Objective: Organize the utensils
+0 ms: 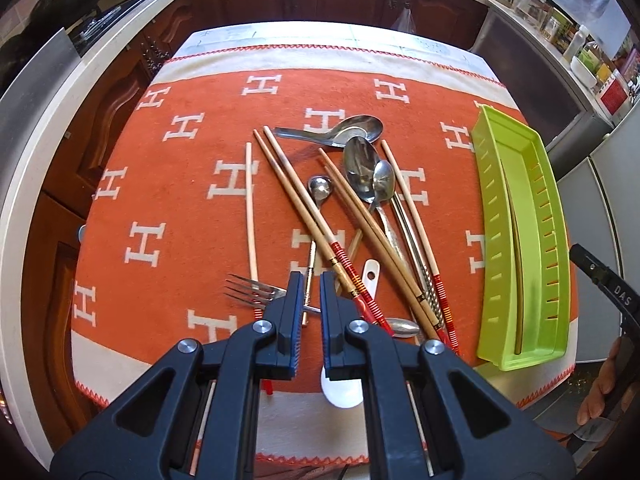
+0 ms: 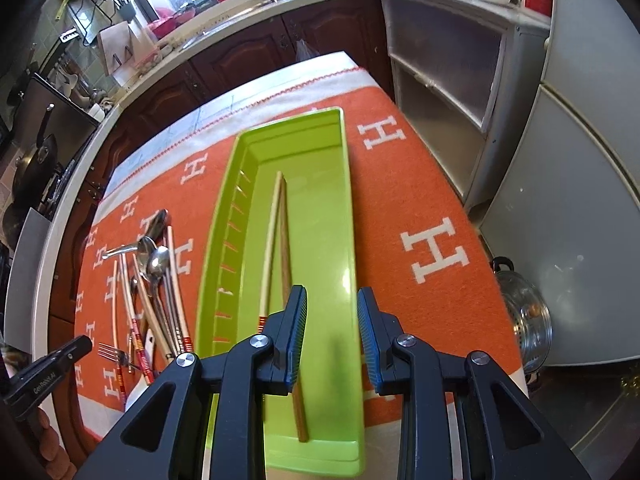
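While wooden chopsticks [image 1: 298, 204] and steel spoons [image 1: 360, 168] lie heaped on orange cloth [image 1: 168, 200], left gripper [image 1: 307, 280] hovers narrowly parted, empty; right gripper [image 2: 332, 300] gapes over slotted green plastic tray [image 2: 320, 132].

Left wrist view: looks forward and down along the left hand-held gripper [image 1: 311, 280], close above the utensil pile [image 1: 352, 216], green tray [image 1: 520, 236] to its right. Right wrist view: looks down along the right hand-held gripper [image 2: 332, 300], close over that tray [image 2: 224, 216], pile [image 2: 152, 280] to its left. Shares tray, pile, orange cloth [image 1: 180, 200].
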Motion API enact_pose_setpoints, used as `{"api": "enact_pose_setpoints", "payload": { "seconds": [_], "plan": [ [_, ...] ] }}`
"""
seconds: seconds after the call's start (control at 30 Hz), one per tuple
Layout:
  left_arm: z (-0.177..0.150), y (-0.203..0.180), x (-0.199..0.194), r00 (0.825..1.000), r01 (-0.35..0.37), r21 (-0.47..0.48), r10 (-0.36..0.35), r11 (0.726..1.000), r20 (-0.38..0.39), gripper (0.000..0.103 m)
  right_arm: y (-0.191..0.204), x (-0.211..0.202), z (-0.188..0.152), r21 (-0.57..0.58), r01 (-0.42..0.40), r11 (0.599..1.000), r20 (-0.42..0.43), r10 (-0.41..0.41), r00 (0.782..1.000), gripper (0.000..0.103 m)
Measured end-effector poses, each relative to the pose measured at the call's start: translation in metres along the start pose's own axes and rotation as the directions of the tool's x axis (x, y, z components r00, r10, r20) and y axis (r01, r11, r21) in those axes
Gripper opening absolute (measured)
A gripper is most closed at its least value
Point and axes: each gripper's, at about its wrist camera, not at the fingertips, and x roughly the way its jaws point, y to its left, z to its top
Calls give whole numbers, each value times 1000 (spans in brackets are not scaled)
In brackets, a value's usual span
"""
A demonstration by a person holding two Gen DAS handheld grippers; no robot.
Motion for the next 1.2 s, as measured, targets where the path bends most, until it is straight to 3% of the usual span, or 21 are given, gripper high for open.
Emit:
{"api": "enact_pose_setpoints", "payload": {
  "seconds": [0.5,0.7,0.93,1.2],
  "plan": [
    [-14,37,-14,997,-16,-26,18,1000,73,4,80,-29,-9,-167,-73,983,3,74,997,26],
    [-21,59,-7,999,23,-45,-21,999,40,4,125,-30,-14,-264,-108,959,-14,108,994,26],
    [-26,82,7,999,34,-83,-33,996,23,4,176,-13,-18,-351,-187,917,-83,169,982,26],
    [-29,94,38,994,88,-138,-96,987,-52,4,216,30,-25,-402,-303,864,-212,235,949,26]
  ]
}}
